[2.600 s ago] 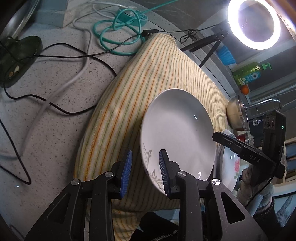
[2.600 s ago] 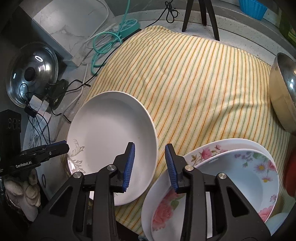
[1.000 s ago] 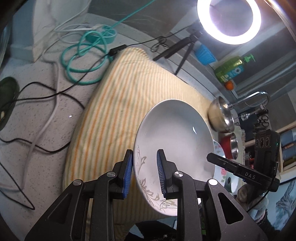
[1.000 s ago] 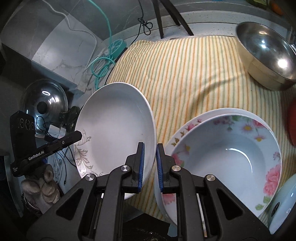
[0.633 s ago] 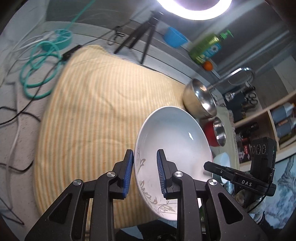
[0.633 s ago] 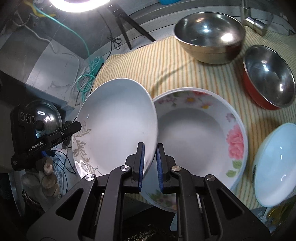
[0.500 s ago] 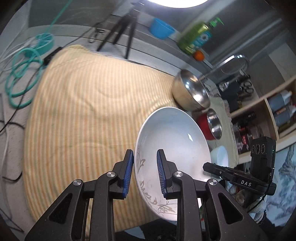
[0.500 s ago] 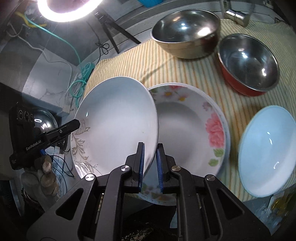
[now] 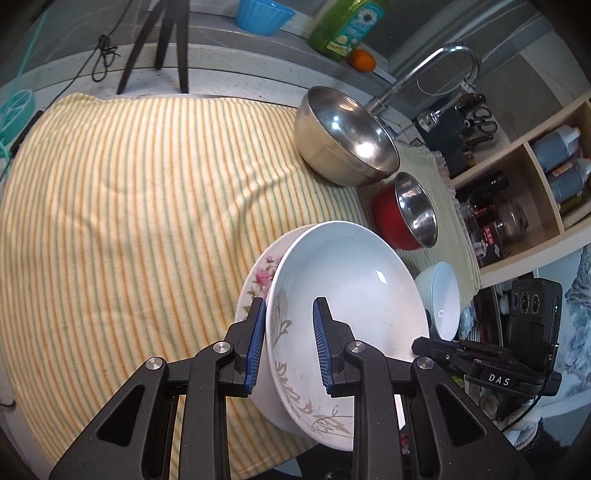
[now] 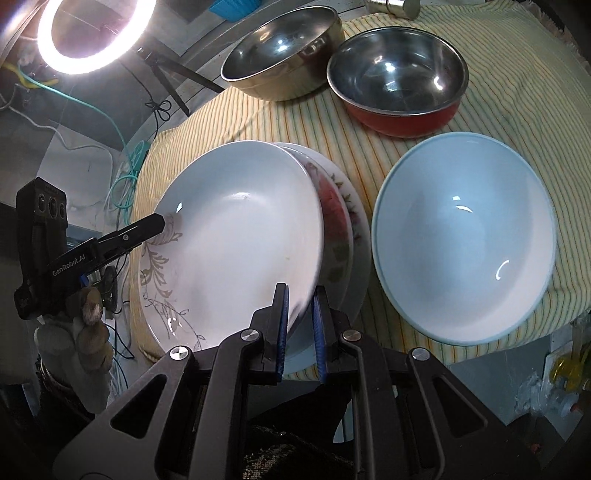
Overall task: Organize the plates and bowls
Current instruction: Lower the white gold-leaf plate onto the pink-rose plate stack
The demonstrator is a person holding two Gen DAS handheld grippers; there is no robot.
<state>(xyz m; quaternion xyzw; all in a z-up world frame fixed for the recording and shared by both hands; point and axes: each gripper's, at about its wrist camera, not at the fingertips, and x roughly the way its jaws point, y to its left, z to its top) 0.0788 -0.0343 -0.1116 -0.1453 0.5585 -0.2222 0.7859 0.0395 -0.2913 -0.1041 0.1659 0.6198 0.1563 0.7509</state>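
Both grippers hold one white plate with a grey leaf pattern [image 9: 343,306] [image 10: 236,229] by opposite rims. My left gripper [image 9: 290,339] is shut on its near left rim; my right gripper [image 10: 300,321] is shut on its right rim. The plate hangs tilted over a flowered plate [image 9: 258,277] [image 10: 343,221] on the striped cloth [image 9: 129,203]. Whether the two plates touch is hidden. A pale blue bowl [image 10: 465,236] [image 9: 441,299] stands right of them.
A large steel bowl [image 9: 343,136] [image 10: 280,51] and a red bowl with a steel inside [image 9: 410,214] [image 10: 399,77] stand at the back of the cloth. A tap [image 9: 432,70], a shelf with bottles [image 9: 535,166], a tripod [image 9: 162,40] and a ring light [image 10: 88,33] surround the counter.
Both grippers closed on the white plate, lifted it and carried it right across the cloth. It now hangs over the flowered plate.
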